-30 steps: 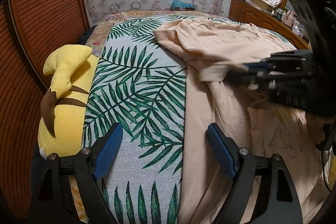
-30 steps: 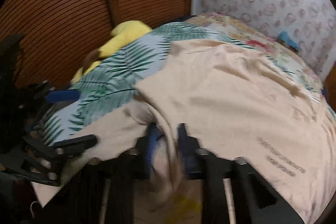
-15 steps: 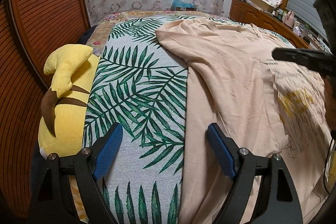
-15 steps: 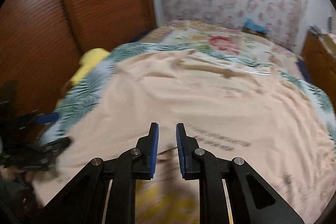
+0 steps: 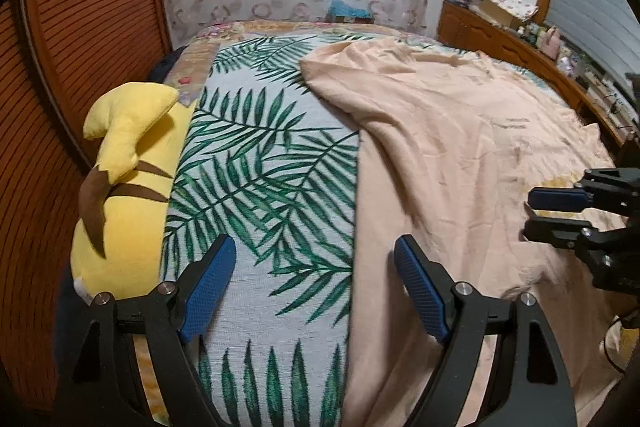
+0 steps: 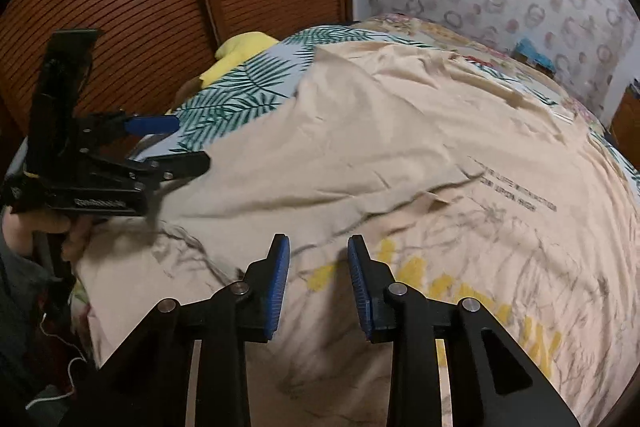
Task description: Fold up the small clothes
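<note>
Right hand-held gripper (image 6: 318, 279) (just opening, empty) alone shows shirt (image 6: 400, 155) print; left (image 5: 316, 287) open.

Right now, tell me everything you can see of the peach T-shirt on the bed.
The peach T-shirt is thin, wrinkled cloth lying spread on the leaf-print bedspread, one part folded over the front. It bears small dark lines of text, a yellow word and a sketchy line drawing. One sleeve points toward the far wall. The right gripper hangs open over the print; the left gripper straddles its edge, open.

The small print on the peach T-shirt (image 6: 516, 193) is blurring past reading; the yellow plush toy (image 6: 236, 57) is lying mostly hidden behind it.
</note>
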A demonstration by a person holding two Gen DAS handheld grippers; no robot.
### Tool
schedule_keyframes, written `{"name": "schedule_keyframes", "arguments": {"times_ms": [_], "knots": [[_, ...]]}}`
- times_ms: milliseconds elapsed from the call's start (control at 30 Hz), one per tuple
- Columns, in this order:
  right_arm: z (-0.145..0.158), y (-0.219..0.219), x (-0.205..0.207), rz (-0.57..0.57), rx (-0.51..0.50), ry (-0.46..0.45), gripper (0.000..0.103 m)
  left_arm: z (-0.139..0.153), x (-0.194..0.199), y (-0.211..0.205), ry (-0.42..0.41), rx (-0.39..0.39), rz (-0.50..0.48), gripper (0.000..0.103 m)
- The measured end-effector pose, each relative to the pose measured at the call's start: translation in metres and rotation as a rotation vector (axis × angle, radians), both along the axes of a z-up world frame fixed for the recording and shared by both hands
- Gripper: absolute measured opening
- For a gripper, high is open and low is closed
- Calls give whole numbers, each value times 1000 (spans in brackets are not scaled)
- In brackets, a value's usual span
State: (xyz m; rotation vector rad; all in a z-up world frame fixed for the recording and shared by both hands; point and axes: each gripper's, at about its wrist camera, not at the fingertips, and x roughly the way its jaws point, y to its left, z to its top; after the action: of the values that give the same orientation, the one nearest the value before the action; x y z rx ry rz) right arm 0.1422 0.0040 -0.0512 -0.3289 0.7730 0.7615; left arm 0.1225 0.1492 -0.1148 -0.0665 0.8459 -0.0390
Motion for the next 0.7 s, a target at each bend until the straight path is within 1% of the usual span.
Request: {"name": "schedule_keyframes", "arguments": {"times_ms": [33, 67, 100, 133, 167, 200, 267, 300, 333, 400, 433, 500, 600, 667, 700], "knots": [[2, -3, 1, -12, 0, -8, 40, 1, 0, -2, -3, -1, -7, 75], [3, -6, 0, -22, -1, -17, 45, 3, 0, -4, -5, -4, -17, 71], [5, -8, -1, -35, -1, -31, 52, 4, -1, -7, -6, -15, -30, 68], [7, -12, -2, -46, -1, -44, 54, 5, 0, -10, -2, -29, -45, 63], [9, -17, -3, -56, -2, -56, 55, 5, 1, -13, 4, -40, -57, 55], [9, -21, -2, -67, -6, -65, 55, 5, 4, -16, 17, -43, -66, 53], [6, -24, -2, -95, -17, -73, 55, 5, 8, -21, 29, -35, -71, 44], [6, -31, -6, -106, -21, -70, 55, 5, 10, -23, 33, -24, -71, 42], [4, -34, -3, -119, -24, -64, 55, 6, 11, -24, 36, -19, -67, 37], [2, -34, -2, -142, -32, -53, 55, 7, 12, -26, 41, -29, -74, 33], [0, -36, -2, -152, -39, -51, 55, 7, 11, -28, 42, -32, -83, 28], [0, -33, -2, -149, -33, -79, 58, 7, 9, -33, 42, -15, -108, 24], [1, -33, -3, -151, -27, -73, 60, 7, 7, -37, 40, -2, -120, 19], [1, -33, -7, -152, -34, -81, 61, 7, 7, -36, 42, -6, -126, 5], [1, -33, -8, -154, -34, -82, 62, 8, 6, -36, 42, -6, -125, 4]]}}
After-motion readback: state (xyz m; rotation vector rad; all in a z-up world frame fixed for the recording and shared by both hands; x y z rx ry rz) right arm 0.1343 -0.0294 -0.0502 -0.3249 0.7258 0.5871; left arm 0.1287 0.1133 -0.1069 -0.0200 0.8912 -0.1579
